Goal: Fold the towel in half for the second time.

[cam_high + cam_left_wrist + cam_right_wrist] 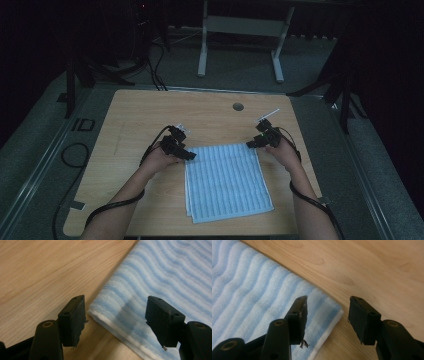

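So the folded blue-and-white striped towel (227, 181) is lying flat on the wooden counter (135, 112), toward the near side and a bit right of the middle, its layered edges showing along the left and near sides. The left tongs (189, 156) sit right at its far left corner; in the left gripper view (117, 315) the jaws are spread apart, straddling that corner's edge, pads not pressing on anything. The right tongs (251, 144) are at the far right corner, and the right gripper view (327, 315) shows the same deal: jaws open, one over the towel (257, 297), the other over bare wood, nothing pinched. There's a round grommet hole (238, 106) in the counter further back. On the dark floor to the left, pale markings (83, 124) look like "ID". A white table frame (240, 37) stands in the far background.
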### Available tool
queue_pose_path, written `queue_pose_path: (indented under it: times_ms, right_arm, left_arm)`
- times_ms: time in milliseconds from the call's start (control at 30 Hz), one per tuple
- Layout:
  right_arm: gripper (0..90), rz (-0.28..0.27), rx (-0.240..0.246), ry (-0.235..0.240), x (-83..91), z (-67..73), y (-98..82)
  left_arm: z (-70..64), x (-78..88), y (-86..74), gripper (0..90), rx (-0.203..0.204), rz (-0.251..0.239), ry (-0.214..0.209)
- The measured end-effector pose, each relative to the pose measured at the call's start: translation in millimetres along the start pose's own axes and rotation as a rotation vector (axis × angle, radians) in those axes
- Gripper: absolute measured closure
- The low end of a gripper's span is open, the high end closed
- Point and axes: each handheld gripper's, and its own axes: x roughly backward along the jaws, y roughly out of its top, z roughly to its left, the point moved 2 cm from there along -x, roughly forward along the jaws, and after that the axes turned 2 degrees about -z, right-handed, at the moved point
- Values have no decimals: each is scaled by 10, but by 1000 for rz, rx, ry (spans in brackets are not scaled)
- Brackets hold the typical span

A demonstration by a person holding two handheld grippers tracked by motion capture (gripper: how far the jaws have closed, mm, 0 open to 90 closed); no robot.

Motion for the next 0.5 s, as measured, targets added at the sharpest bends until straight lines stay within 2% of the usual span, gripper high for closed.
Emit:
queue_pose_path:
  times_ms: [100,167,267,300,333,367,400,433,500]
  right_arm:
    - [486,18,-19,4,-93,-35,-12]
    - [519,26,-28,8,-140,-50,-12]
    - [615,40,-15,17,-182,-37,-16]
    - [656,46,-2,16,-195,-29,-22]
    - [723,52,7,18,-202,-25,-27]
    - [784,50,5,26,-197,-19,-29]
    - [812,40,12,27,-183,-20,-26]
    - [832,33,11,28,-163,-13,-21]
    - [841,17,20,22,-119,2,-6]
  left_arm:
    - [52,-63,-2,327,19,-3,11]
    - [80,-90,0,371,11,-2,17]
    - [95,-104,7,509,46,-27,8]
    - [87,-107,10,558,34,-24,0]
    - [75,-104,11,621,15,-29,9]
    - [64,-97,15,736,10,-33,2]
    - [59,-82,23,799,1,-39,-13]
    - [58,-63,34,845,1,-46,-3]
    - [67,-20,71,860,12,-64,6]
